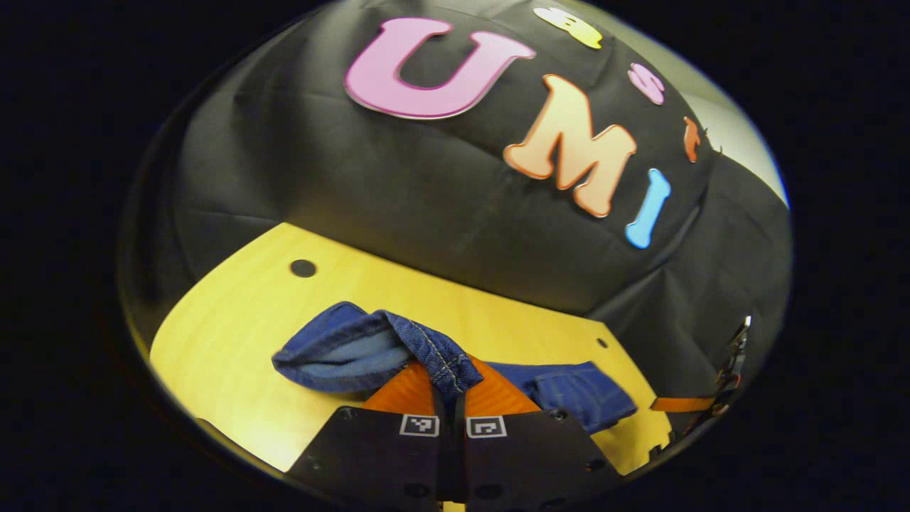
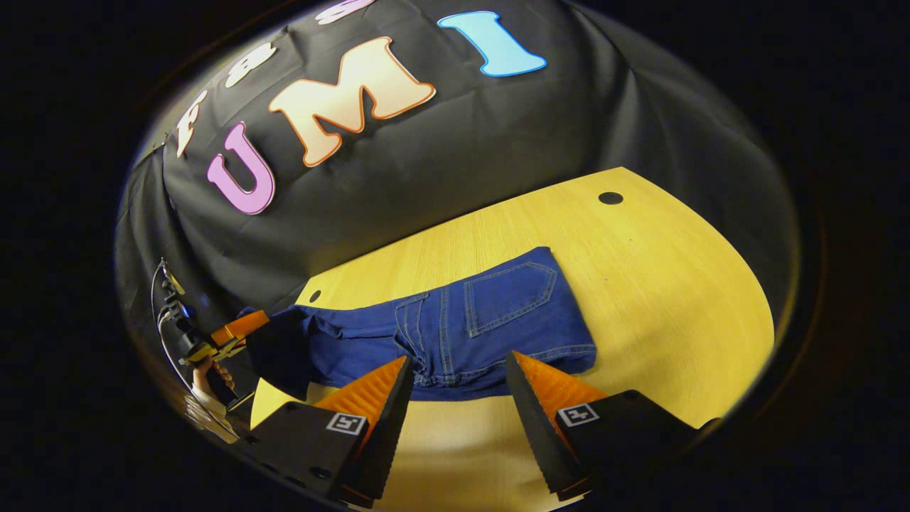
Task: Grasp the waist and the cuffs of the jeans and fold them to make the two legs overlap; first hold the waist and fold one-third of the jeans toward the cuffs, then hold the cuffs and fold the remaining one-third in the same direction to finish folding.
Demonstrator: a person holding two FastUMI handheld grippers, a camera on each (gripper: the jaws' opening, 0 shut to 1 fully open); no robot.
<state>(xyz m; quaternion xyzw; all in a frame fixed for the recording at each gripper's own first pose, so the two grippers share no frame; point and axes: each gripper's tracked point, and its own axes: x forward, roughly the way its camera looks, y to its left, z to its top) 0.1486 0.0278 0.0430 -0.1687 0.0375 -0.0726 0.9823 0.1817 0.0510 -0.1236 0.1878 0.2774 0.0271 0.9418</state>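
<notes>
Blue jeans (image 2: 455, 327) lie on the yellow table (image 2: 675, 284), back pocket up, with the waist end just beyond my right gripper (image 2: 459, 360). That gripper hovers open over the waist edge, with no cloth between its fingers. My left gripper (image 1: 449, 398) is shut on a stitched hem of the jeans (image 1: 437, 355). The cuff end (image 1: 341, 352) is lifted and bunched to its left. More denim (image 1: 576, 395) lies flat to its right. In the right gripper view the left gripper (image 2: 231, 331), held by a hand (image 2: 206, 377), grips the far end of the jeans.
The table has small black holes (image 1: 303, 268) (image 2: 610, 198) near its back corners. Black cloth walls stand close behind it. Bare tabletop (image 1: 234, 334) stretches left of the cuffs and right of the waist. The right gripper (image 1: 732, 370) shows off the table's right edge.
</notes>
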